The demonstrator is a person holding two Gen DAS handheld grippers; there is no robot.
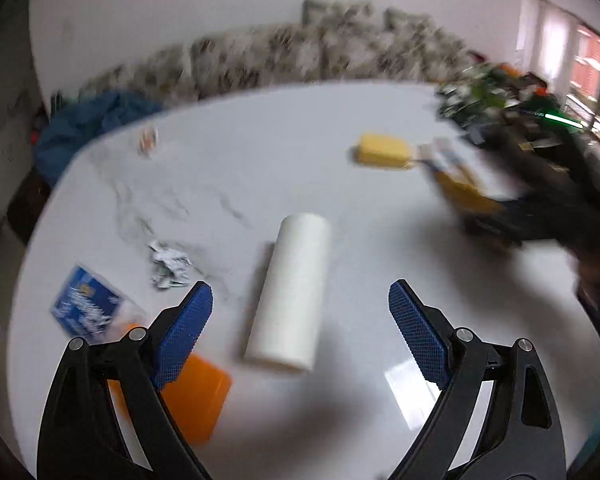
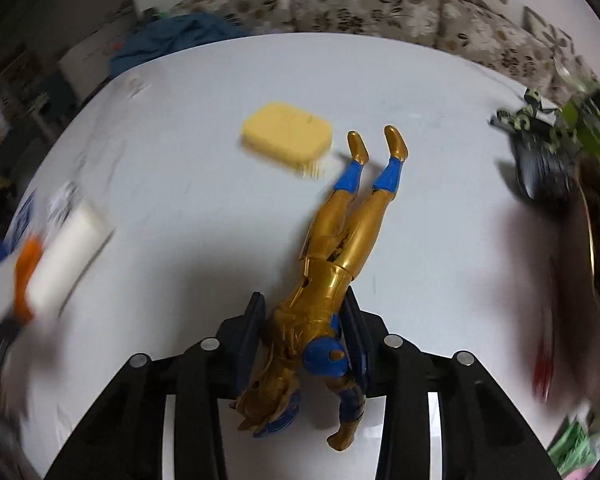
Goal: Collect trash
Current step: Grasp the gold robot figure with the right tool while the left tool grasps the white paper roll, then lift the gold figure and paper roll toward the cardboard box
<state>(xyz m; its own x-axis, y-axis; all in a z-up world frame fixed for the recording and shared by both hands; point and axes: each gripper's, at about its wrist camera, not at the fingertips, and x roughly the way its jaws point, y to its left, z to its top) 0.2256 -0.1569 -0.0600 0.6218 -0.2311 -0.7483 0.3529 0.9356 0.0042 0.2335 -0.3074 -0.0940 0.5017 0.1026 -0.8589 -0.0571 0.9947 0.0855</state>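
The white marbled surface point(image 1: 340, 128) takes up most of the room in front of me, with a flower-patterned sofa point(image 2: 364, 4) behind it and a heap of blue cloth point(image 1: 96, 116) at the far left corner.

Lying near the middle of the surface is a white roll point(image 1: 290, 292), on its side. The left tongs point(image 1: 300, 332) hang above its near end, jaws spread wide and released, with nothing pressed between the blue pads point(image 1: 186, 328).

The right tongs point(image 2: 306, 340) are clenched on a gold and blue toy figure point(image 2: 340, 248), gripping it around the chest and shoulders; its legs point away toward the sofa and its head hangs down toward the handles. Whether the legs rest on the surface I cannot tell.

Just beyond the figure's feet sits a yellow sponge point(image 2: 288, 134). An orange flat piece point(image 1: 198, 396) lies under the left tongs' left jaw, and a blue and white packet point(image 1: 84, 308) is beside it.

The trash itself, a crumpled scrap of paper point(image 1: 170, 264), lies on the surface just left of the roll, near the packet. A smaller wrapper point(image 1: 148, 142), blurred, sits alone toward the far left edge.
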